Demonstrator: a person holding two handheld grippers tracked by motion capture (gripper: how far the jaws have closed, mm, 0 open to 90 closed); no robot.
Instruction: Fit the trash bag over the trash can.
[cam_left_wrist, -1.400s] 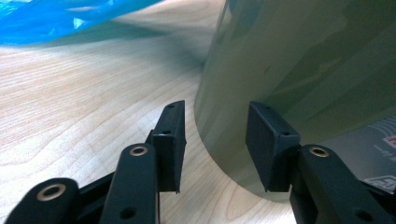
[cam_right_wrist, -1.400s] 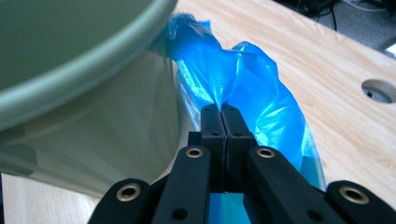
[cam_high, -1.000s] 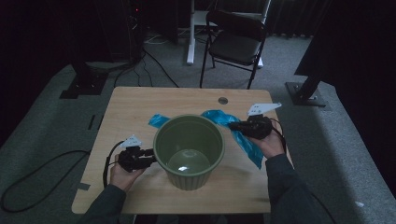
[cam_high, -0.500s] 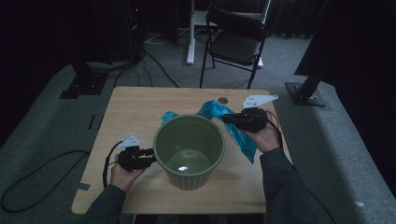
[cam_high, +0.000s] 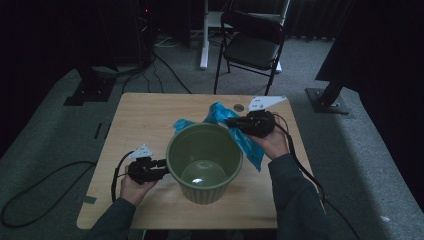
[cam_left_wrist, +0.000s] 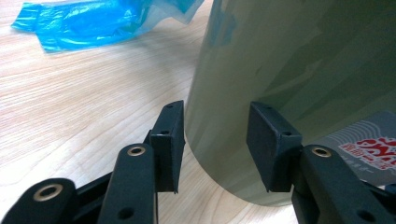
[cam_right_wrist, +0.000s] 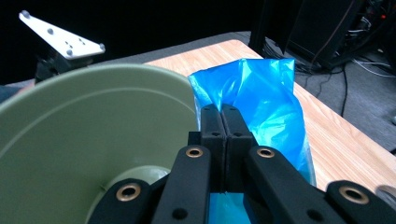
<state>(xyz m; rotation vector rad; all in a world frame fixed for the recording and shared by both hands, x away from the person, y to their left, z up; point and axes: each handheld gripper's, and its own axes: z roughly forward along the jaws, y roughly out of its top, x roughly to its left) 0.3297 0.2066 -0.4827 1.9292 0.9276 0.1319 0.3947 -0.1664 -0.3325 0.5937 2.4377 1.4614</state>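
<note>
High view: a green bucket (cam_high: 204, 162) stands upright on the wooden table (cam_high: 145, 117), toward the person's side. Its interior holds a pale reflection at the bottom; the content cannot be made out. A blue plastic bag (cam_high: 247, 142) lies behind and to the right of the bucket, its middle hidden by the bucket's rim. The right gripper (cam_high: 232, 122) is held above the far right rim, jaws pointing left, pinching the bag and lifting part of it. The left gripper (cam_high: 162, 162) sits low at the bucket's left wall. The lighting is dim; the jaw tips of both grippers are hard to resolve here. A folding chair (cam_high: 252, 42) stands beyond the table, and the surrounding floor is largely in darkness.

Left gripper view: the left gripper (cam_left_wrist: 215, 135) has its jaws apart, one on either side of the bulge of the bucket (cam_left_wrist: 299, 70) wall; the jaws have just been closing slightly. The left pad looks to stand at the wall, but firm pressing cannot be confirmed. The bucket is cut off at top and right. A printed label at lower right is partly hidden. The bag (cam_left_wrist: 93, 23) lies on the table beyond, cut off at the top edge.

Right gripper view: the right gripper (cam_right_wrist: 222, 109) is fully closed, its pads clamped on a fold of the bag (cam_right_wrist: 266, 98). The bucket (cam_right_wrist: 93, 121) rim fills the left side. The bag's lower part is hidden behind the jaws.
</note>
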